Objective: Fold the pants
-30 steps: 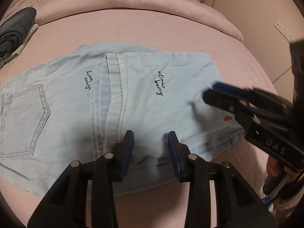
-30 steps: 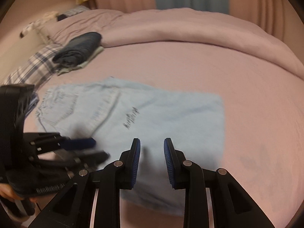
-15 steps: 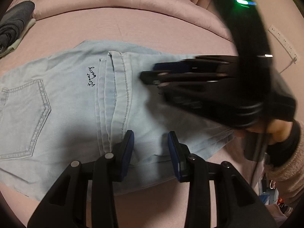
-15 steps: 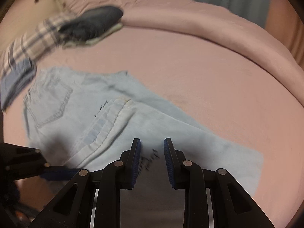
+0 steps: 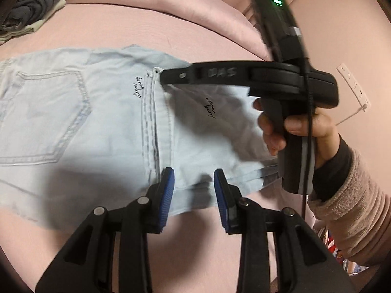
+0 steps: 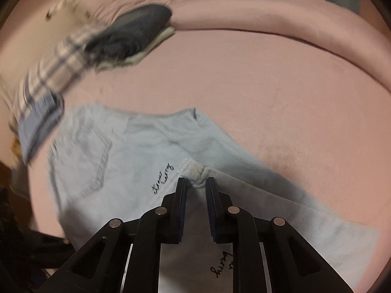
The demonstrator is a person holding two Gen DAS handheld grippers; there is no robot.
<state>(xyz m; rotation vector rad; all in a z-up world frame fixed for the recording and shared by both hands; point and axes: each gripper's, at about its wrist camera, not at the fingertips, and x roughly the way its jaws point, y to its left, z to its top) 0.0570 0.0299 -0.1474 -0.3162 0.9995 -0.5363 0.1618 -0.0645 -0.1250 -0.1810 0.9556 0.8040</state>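
Light blue denim pants (image 5: 102,112) lie folded on the pink bed, back pocket at the left, leg hems folded over the middle. My left gripper (image 5: 194,185) is open, its jaws either side of the near edge of the pants. My right gripper (image 6: 196,183) is open, its jaws either side of the far corner of the folded hem (image 6: 195,168). In the left wrist view the right gripper (image 5: 163,75) reaches in from the right, tips at that same hem corner.
The pink bed sheet (image 6: 244,85) stretches around the pants, with a rolled duvet (image 6: 268,17) at the back. A folded dark garment pile (image 6: 129,31) and a plaid pillow (image 6: 48,73) lie at the far left. A wall socket (image 5: 352,83) is at the right.
My right gripper has swung across the pants to the far corner of the folded hem. My left gripper has stayed at the near edge.
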